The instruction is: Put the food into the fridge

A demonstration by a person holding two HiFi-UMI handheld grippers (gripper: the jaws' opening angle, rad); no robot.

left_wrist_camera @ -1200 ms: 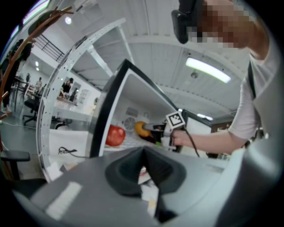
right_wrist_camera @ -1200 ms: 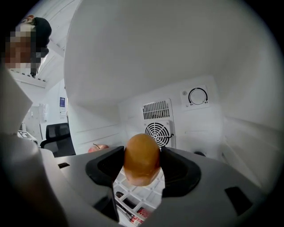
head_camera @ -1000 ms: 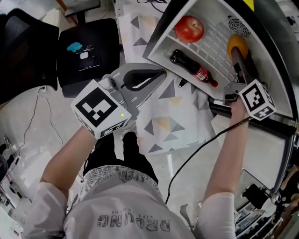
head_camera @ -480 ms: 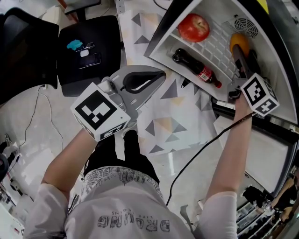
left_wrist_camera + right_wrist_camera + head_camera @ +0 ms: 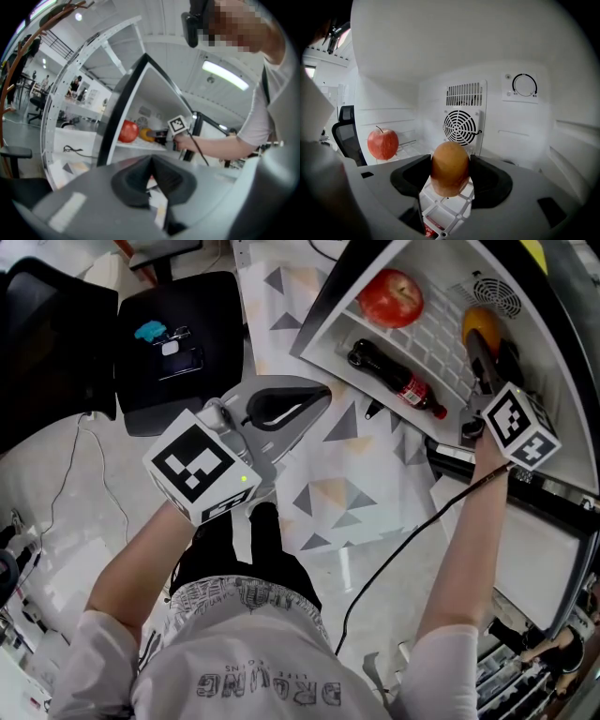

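Note:
The small white fridge (image 5: 330,298) stands open at the upper right of the head view. On its wire shelf (image 5: 433,329) lie a red apple (image 5: 391,296) and a dark cola bottle (image 5: 394,381). My right gripper (image 5: 481,343) reaches inside, shut on an orange fruit (image 5: 479,324). The right gripper view shows that fruit (image 5: 449,168) pinched between the pads just above the shelf (image 5: 446,210), with the apple (image 5: 383,144) at the back left. My left gripper (image 5: 302,404) hangs outside the fridge over the floor mat, jaws closed on nothing (image 5: 152,176).
A fan grille (image 5: 461,127) and a thermostat dial (image 5: 524,86) sit on the fridge's back wall. A black chair (image 5: 178,338) with small items stands at the upper left. A patterned mat (image 5: 347,488) covers the floor, and a black cable (image 5: 403,540) trails from the right gripper.
The right gripper has edged a little deeper into the fridge with the orange fruit. The left gripper has stayed where it was.

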